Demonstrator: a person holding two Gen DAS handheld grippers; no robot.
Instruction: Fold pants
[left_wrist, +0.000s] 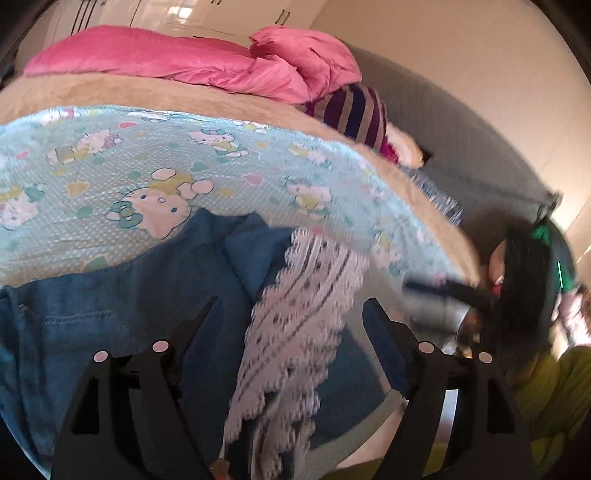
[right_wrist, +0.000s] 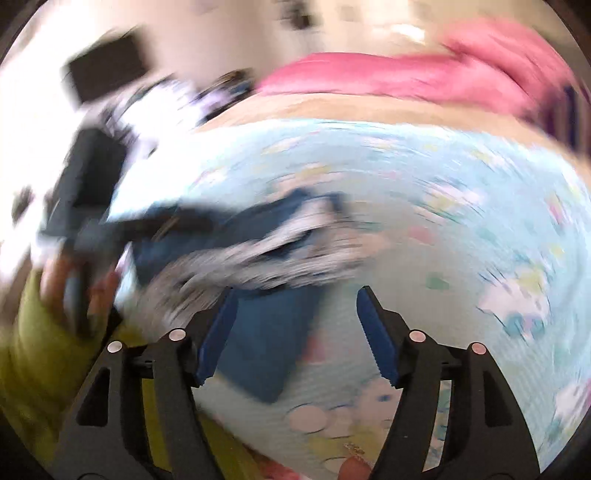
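Pants (left_wrist: 122, 314) lie bunched on the sheet (left_wrist: 221, 155), lace trim on top. Left gripper (left_wrist: 291, 325) and right gripper (right_wrist: 295, 317) both gape wide, holding nothing. Best to flatten the pants on the sheet before pinching the waistband.

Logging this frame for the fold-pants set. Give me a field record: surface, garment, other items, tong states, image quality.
surface: bed with light blue cartoon-cat print sheet over a tan blanket
garment: blue pants lying on the sheet, with a white patterned lace-edged cloth across them
other items: pink duvet at the far side, striped purple cloth beside it
left tongs: open, above the pants and white cloth
right tongs: open, nothing between them
image quality: right wrist view heavily motion-blurred; left view mostly sharp
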